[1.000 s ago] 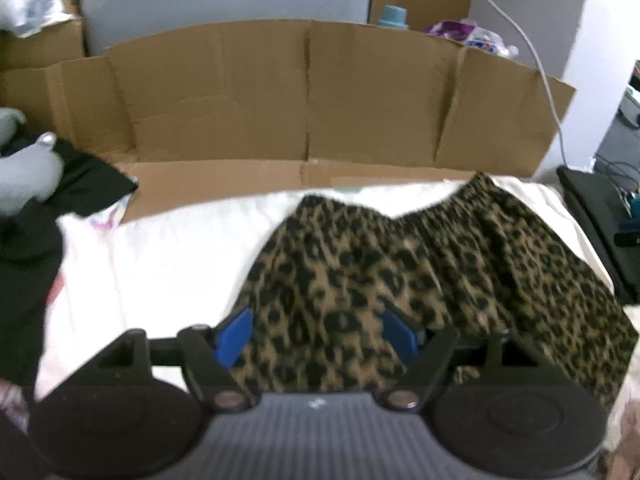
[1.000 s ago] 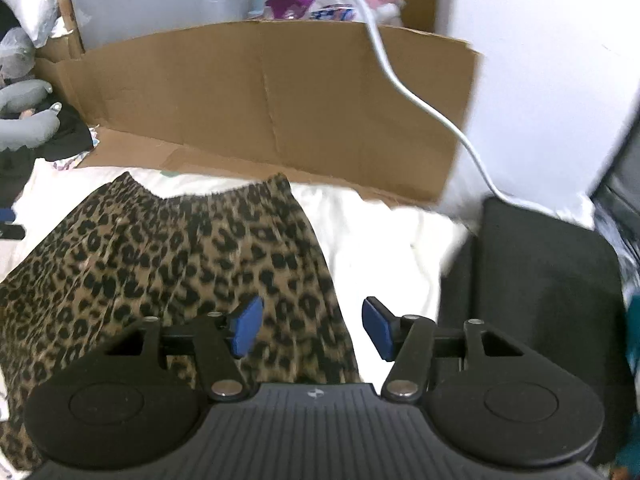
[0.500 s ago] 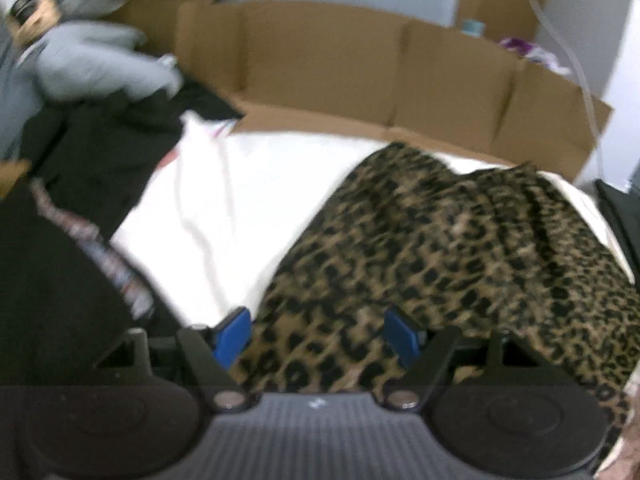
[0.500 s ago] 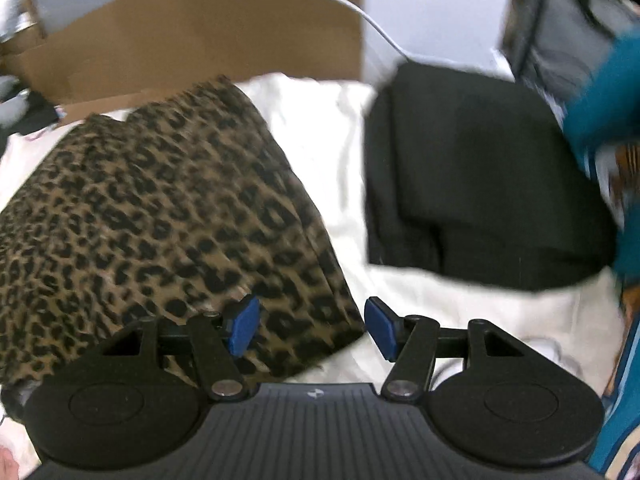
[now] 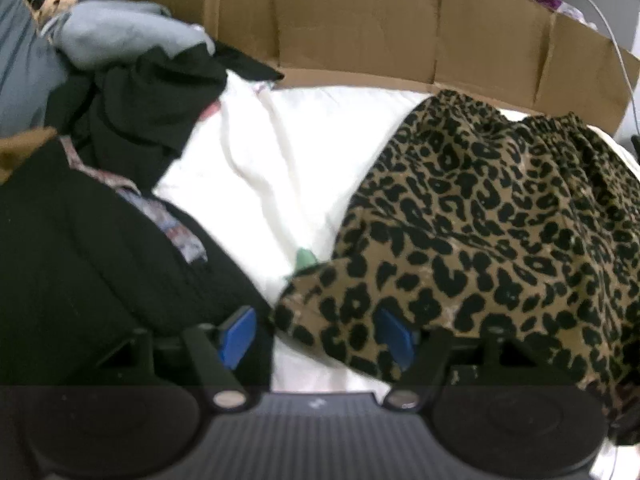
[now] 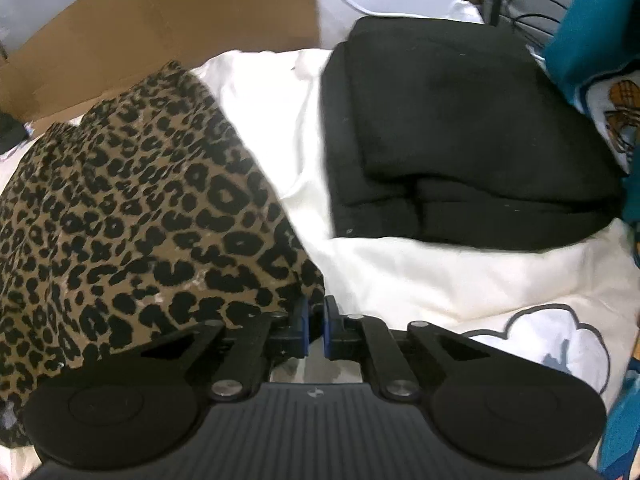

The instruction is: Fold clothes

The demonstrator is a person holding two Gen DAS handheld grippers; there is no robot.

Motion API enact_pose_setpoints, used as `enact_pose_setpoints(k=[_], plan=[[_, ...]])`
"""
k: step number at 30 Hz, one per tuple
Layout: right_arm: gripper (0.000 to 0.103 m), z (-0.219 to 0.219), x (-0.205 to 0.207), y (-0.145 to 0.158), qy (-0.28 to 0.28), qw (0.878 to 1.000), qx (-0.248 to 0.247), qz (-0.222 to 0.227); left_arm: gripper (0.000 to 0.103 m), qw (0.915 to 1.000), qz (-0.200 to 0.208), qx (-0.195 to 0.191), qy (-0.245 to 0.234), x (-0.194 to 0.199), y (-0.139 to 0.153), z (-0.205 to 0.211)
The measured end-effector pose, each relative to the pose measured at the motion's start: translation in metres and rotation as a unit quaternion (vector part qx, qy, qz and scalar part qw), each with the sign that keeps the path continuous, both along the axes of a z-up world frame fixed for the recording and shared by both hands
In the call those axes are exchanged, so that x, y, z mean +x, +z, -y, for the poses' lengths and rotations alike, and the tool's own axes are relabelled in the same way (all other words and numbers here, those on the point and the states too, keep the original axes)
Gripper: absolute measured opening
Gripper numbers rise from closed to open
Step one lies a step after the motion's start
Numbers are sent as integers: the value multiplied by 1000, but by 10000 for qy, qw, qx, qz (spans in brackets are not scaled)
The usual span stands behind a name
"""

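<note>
Bed: white sheet (image 5: 280, 168), cardboard (image 5: 352, 28) behind, folded black clothes (image 6: 460, 128) right.
Skirt: leopard skirt (image 5: 480, 216) flat on sheet.
Left gripper (image 5: 316, 338): fingers wide, astride skirt's corner.
Right gripper (image 6: 315, 322): fingers just closed, nearly together at skirt's other corner.
Change: both grippers lower, at the hem.

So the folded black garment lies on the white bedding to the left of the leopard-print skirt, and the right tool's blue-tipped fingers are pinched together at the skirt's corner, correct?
Not quite: the folded black garment lies to the right of the leopard-print skirt, as the right wrist view shows. The rest holds: it rests on the white bedding, and the right gripper is pinched shut at the skirt's corner.
</note>
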State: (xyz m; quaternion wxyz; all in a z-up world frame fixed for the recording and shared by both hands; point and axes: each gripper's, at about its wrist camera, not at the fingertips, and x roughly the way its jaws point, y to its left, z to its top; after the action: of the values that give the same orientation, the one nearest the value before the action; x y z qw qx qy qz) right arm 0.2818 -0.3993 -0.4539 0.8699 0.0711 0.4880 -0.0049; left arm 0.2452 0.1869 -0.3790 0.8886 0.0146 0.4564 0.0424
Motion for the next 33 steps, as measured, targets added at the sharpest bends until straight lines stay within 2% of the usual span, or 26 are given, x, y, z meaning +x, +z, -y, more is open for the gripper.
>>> enact_pose_setpoints(k=[6, 11, 12, 13, 14, 15, 16, 20, 25, 29, 33], plan=[[5, -1, 2, 2, -94, 9997, -222, -3, 69, 9994, 28, -199, -289, 9, -3, -12], [9, -7, -5, 10, -215, 9984, -516, -112, 69, 9956, -460, -571, -589, 30, -27, -19], [13, -8, -9, 13, -254, 9976, -636, -108, 65, 9951, -470, -649, -586, 32, -29, -22], [14, -9, -14, 17, -270, 9972, -695, -88, 57, 9946, -477, -728, -569, 33, -29, -25], [22, -9, -19, 22, -285, 9973, -680, -49, 49, 9940, -486, -806, -554, 34, -29, -27], [31, -9, -25, 28, -314, 9976, -619, -4, 27, 9932, -525, -875, -560, 33, -27, -30], [34, -10, -31, 34, -337, 9979, -545, 46, 12, 9923, -563, -946, -566, 32, -25, -32], [38, -29, -55, 53, -137, 9994, -267, 158, 10, 9895, -542, -1276, -405, 22, -13, -48], [39, -62, -75, 60, 445, 9989, -79, 130, 10, 9854, -540, -1609, 121, 11, 4, -64], [40, -91, -85, 58, 922, 9957, 100, 23, 12, 9861, -686, -1495, 252, 6, 7, -66], [41, -120, -93, 58, 1349, 9903, 322, -10, 19, 9858, -793, -1332, 647, -5, 8, -65]])
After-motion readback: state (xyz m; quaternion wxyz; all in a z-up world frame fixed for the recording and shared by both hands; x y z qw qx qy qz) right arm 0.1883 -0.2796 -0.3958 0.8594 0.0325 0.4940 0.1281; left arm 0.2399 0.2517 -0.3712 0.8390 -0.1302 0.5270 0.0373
